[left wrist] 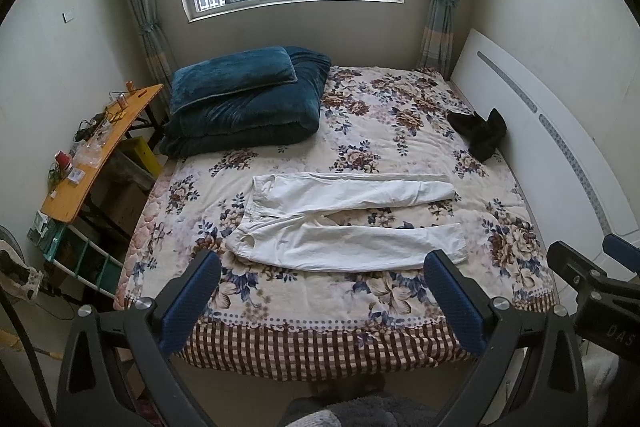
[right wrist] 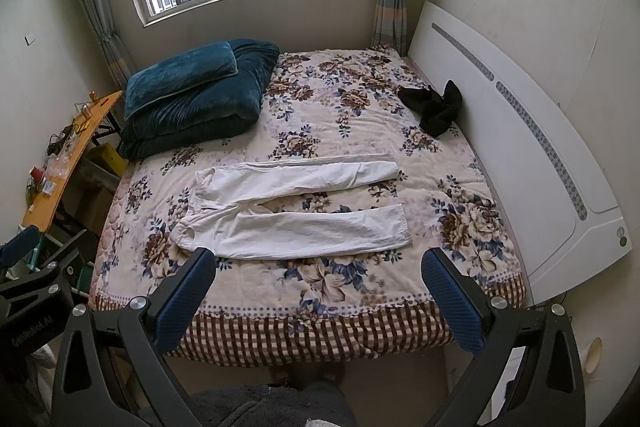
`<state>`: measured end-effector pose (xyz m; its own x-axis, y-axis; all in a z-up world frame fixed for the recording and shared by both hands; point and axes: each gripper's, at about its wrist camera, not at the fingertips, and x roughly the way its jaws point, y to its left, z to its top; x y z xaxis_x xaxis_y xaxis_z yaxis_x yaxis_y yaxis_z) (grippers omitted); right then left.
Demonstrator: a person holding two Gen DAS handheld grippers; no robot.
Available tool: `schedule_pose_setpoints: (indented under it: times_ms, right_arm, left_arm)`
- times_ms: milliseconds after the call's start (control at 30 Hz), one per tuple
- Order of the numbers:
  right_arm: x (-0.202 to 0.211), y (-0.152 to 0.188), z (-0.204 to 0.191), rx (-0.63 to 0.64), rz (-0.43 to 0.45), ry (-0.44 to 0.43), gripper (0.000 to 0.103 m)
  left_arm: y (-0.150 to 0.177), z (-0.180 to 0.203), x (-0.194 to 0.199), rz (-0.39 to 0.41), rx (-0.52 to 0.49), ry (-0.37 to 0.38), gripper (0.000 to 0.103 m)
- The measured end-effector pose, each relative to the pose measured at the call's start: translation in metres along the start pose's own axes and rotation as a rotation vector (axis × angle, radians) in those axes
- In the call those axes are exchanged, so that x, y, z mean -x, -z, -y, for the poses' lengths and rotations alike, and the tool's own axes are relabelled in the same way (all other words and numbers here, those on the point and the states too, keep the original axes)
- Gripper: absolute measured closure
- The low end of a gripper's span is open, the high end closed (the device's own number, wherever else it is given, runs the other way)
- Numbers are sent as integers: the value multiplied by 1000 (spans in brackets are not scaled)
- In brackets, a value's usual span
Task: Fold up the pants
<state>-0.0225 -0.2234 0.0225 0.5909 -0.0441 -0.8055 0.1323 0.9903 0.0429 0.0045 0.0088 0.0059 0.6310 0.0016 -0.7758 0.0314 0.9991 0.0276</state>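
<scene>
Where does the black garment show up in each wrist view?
Left wrist: the black garment lies right of centre, on the floral bedspread against the white headboard.
Right wrist: the black garment is upper right of centre, again by the white headboard.
Shared landmark: the white pants, nearer the camera and to its left.

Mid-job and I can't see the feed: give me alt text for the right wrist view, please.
White pants lie spread flat on a floral bedspread, waistband left, legs pointing right and slightly apart. The right tool hovers open and empty at the near edge of the bed. A folded blue blanket and a black garment sit farther back.
</scene>
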Motion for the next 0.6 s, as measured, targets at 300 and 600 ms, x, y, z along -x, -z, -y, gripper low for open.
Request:
schedule_pose_setpoints:
  times_ms: [300,600]
  right_arm:
    - [-1,0,0,3,1,0,0]
    - [-2,0,0,3,2,-1,0]
  left_arm:
    - [-2,3,-1,2,4,-3,0]
    - [-3,2,-2,2,3,-6,0]
